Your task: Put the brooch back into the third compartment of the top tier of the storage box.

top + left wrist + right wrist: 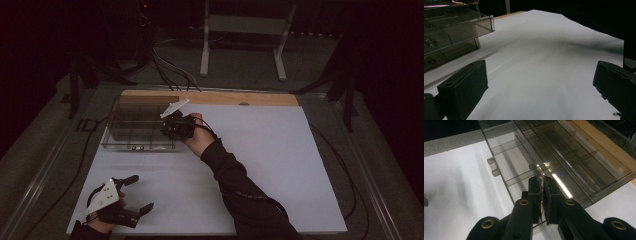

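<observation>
Your left gripper (136, 194) is parked near the bottom-left corner of the white table sheet (280, 165), low in the high view, with its grey three-cornered plate (104, 196) on top. Jaws are spread wide, nothing between them. In the left gripper view you can see both black jaws far apart with just bare white sheet in the gap, and the clear box (451, 32) sitting off to the upper left of that view.

Your right gripper (172, 127) is way up the table, reaching across to the right edge of the clear compartment box (137, 127). That box sits at the far left of the sheet, just in front of the wooden strip (210, 97) along the back edge.

In the right gripper view the right gripper (542, 195) has its jaws pinched nearly together right at the near wall of the box (564, 167), over one of the divided cells. There's a thin sliver of something between the pads, but it's too small and dark to tell what it is, or whether it's just the box's wall. So they're closed or nearly so, can't say on what.

The two grippers are well apart.
</observation>
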`<state>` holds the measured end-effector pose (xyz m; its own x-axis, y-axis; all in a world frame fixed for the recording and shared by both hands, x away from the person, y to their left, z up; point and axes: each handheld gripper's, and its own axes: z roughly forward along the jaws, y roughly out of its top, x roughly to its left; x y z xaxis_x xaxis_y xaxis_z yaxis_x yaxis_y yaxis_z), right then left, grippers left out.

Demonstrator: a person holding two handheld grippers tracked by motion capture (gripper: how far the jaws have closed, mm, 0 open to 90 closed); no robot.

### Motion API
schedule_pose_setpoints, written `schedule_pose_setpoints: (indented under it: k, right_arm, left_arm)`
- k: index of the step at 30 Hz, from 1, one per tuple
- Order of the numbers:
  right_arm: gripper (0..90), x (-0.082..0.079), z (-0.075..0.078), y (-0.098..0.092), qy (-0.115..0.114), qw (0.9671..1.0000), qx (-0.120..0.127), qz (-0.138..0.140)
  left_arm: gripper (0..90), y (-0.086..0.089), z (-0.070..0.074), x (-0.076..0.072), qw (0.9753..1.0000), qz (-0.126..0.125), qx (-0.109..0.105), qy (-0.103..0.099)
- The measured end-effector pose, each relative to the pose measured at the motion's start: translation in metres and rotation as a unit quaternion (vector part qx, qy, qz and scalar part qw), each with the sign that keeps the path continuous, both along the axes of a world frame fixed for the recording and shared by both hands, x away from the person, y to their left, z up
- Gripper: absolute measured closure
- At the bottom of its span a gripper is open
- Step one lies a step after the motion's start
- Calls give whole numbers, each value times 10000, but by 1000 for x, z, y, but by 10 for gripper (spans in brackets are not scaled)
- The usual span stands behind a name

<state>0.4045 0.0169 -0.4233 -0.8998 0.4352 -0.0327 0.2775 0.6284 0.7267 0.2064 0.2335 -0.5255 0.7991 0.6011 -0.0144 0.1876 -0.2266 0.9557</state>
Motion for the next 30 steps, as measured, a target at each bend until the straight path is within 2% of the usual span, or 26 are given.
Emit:
schedule_pose_setpoints:
  k: [13,15,20,24,30]
  right_arm:
    - [854,7,-9,16,122,9998,-160,48]
    - [853,8,-13,21,130,9994,-316,94]
    - [851,10,-17,25,177,9989,-430,96]
    - [851,12,-16,25,193,9989,-407,100]
    - [843,13,-9,24,98,9993,-339,86]
  left_arm:
    - [6,0,0,0,10000,-4,-13,0]
    - [6,-1,0,0,10000,-20,-27,1]
    - [6,0,0,0,10000,-14,-32,-1]
    - [6,0,0,0,10000,-15,-12,15]
    - [6,0,0,0,10000,-20,-15,17]
